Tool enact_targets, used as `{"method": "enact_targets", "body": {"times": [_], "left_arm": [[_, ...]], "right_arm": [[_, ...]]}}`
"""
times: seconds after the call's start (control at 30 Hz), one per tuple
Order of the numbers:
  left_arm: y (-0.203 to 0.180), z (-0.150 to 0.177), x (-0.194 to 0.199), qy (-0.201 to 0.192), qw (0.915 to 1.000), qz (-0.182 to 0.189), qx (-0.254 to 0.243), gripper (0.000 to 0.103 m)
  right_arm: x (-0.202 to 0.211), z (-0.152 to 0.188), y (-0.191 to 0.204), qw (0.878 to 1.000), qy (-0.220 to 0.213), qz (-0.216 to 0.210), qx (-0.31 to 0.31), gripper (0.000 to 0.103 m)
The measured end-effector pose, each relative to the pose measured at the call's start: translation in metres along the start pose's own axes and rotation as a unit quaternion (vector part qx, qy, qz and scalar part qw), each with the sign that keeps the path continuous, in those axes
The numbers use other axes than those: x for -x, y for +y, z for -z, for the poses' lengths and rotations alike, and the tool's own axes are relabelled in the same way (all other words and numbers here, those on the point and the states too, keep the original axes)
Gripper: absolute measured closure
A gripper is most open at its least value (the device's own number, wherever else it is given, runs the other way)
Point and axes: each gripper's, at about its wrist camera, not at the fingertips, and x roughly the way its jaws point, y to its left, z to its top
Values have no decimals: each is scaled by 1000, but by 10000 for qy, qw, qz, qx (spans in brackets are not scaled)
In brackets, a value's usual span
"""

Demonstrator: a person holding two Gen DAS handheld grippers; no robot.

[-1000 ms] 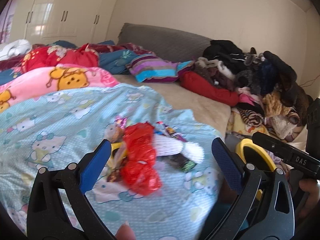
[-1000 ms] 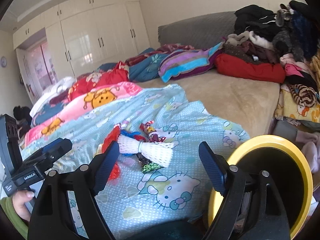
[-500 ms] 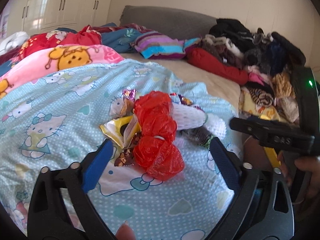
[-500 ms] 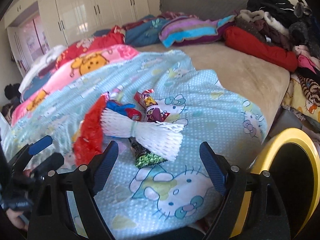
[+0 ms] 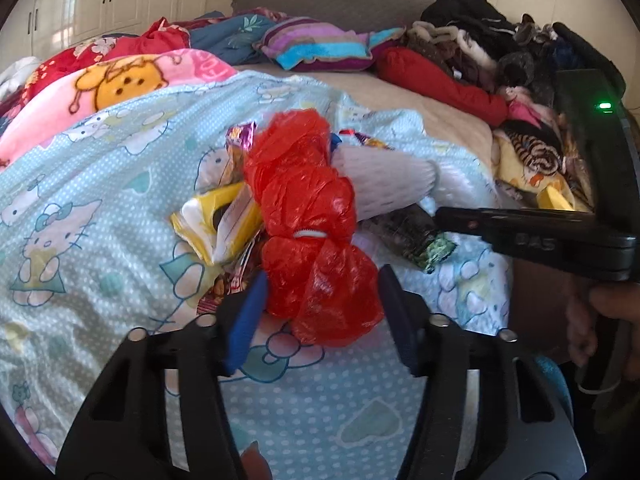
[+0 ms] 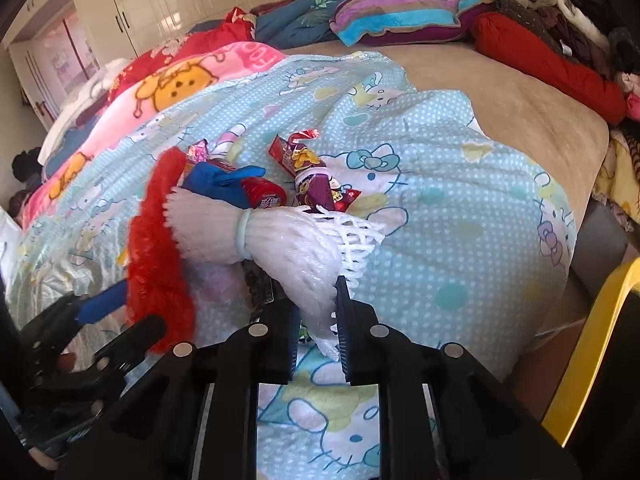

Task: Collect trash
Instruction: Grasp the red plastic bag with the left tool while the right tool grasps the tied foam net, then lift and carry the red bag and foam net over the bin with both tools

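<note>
- Across the bed, the tan mattress cover runs bare toward 1 o'clock in the right wrist view, with a heap of clothes along its far right side and a grey headboard at 12 o'clock.
- Over the near half lies a pale blue cartoon-cat quilt, and every piece of trash sits on it, bunched at the centre of both views.
- Beside the quilt at 10 o'clock, a pink blanket with yellow bears; beyond it a striped purple cushion.
- At 4 o'clock in the right wrist view, the yellow rim of a bin shows past the bed edge.
- Left gripper: its blue-padded jaws sit on either side of the lower lobe of the red plastic bag, touching or nearly so; I cannot tell whether they are truly pinching it.
- Right gripper: jaws drawn narrow, clamping the near end of the white foam net sleeve, which is banded at its middle.
- Just left of the red bag, a crumpled yellow wrapper.
- Behind the foam net, a blue and red packet and a purple snack wrapper.
- Under the net's near end, a dark wrapper with a green edge.
</note>
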Motion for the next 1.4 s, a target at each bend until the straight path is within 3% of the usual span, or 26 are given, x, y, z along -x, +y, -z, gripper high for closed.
{"method": "enact_targets", "body": {"times": [0.2, 0.3, 0.57, 0.87, 1.17, 1.4], "left_arm": [[2, 2, 1, -5, 10000, 4, 42, 85], [3, 1, 9, -134, 9997, 170, 77, 91], [9, -13, 45, -639, 9960, 525, 328, 94], [10, -30, 80, -1097, 9921, 506, 345, 94], [-3, -39, 104, -1333, 9887, 640, 239, 94], [-21, -43, 121, -1476, 9856, 818, 105, 94]], "right_arm": [[18, 8, -13, 9985, -265, -221, -417, 87], [28, 11, -22, 9970, -366, -306, -604, 87], [49, 19, -29, 9946, -537, -370, -802, 87], [76, 23, -21, 9937, -738, -417, -729, 87], [111, 24, -21, 9931, -887, -387, -662, 87], [146, 27, -43, 9909, -1016, -246, -850, 87]]}}
